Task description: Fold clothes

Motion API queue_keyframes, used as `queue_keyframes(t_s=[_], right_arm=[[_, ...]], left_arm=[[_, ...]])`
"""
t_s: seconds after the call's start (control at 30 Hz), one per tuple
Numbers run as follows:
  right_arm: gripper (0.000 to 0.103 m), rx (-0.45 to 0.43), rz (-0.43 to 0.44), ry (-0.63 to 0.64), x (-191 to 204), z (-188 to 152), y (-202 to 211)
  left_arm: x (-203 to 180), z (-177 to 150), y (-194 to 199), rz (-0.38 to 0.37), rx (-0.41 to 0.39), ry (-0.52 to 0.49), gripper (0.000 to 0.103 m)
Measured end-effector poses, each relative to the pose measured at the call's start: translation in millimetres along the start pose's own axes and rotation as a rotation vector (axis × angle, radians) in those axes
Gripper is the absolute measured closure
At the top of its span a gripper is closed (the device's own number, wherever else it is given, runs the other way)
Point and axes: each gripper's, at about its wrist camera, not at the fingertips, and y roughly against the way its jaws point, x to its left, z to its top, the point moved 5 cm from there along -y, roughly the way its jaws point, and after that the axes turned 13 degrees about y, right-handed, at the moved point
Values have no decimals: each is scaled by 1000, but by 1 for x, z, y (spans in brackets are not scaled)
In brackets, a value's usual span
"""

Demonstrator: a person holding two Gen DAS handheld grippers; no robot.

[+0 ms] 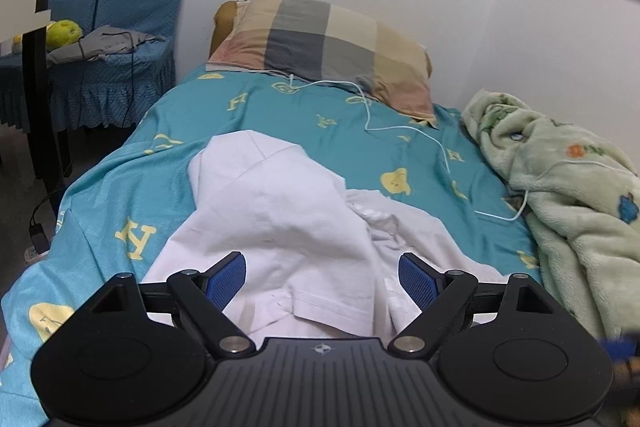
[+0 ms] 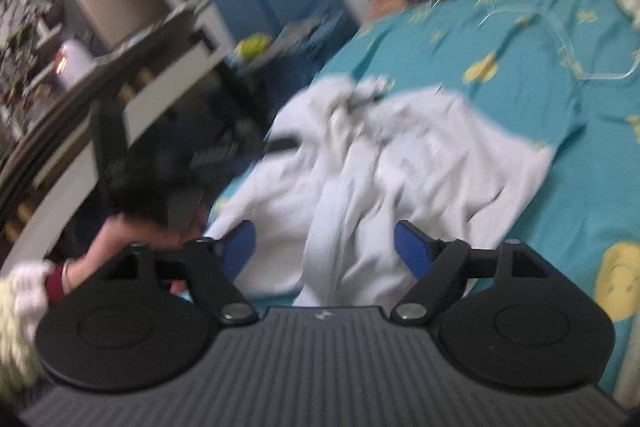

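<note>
Teal bedsheet with yellow prints spreads ahead of both grippers, a white T-shirt rumpled on it – one part lying over another. The left gripper hangs just above the shirt's near hem, fingers spread wide, nothing between them. The right gripper – its view blurred – is likewise agape over the shirt's crumpled near edge. Beyond lies a checked pillow, and a white cable
</note>
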Motion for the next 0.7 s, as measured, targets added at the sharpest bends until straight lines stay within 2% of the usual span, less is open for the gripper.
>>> queue_keyframes(t_s=[0.1,0.2,0.3,0.33,0.37,0.4,0.43,0.47,0.57,0.7], right_arm=[[24,-35,-144,-117,-42,3,-9],[24,-33,-301,-218,-87,0,-31],[24,-33,-346,-194,-93,-3,-45],[28,-34,-356,-179,-93,-4,-49],[39,-35,-365,-164,-93,-5,-53],[45,-35,-374,-149,-93,-6,-57],[75,-36,-384,-134,-93,-6,-61],[97,-36,-393,-120,-93,-7,-64],[97,-38,-421,-75,-92,-10,-76],[97,-76,-417,-79,-65,4,-43]], left_arm=[[-2,-2,2,2,-1,2,17],[-2,-2,1,4,0,8,17],[0,-2,-2,3,6,16,17],[1,-1,-2,-1,5,25,17],[3,0,-2,-6,4,36,17],[3,2,-3,-12,2,46,17],[4,5,-3,-18,0,57,17],[5,7,-3,-24,-2,68,17],[7,12,1,-35,-21,83,17],[8,19,14,-66,-44,105,17]])
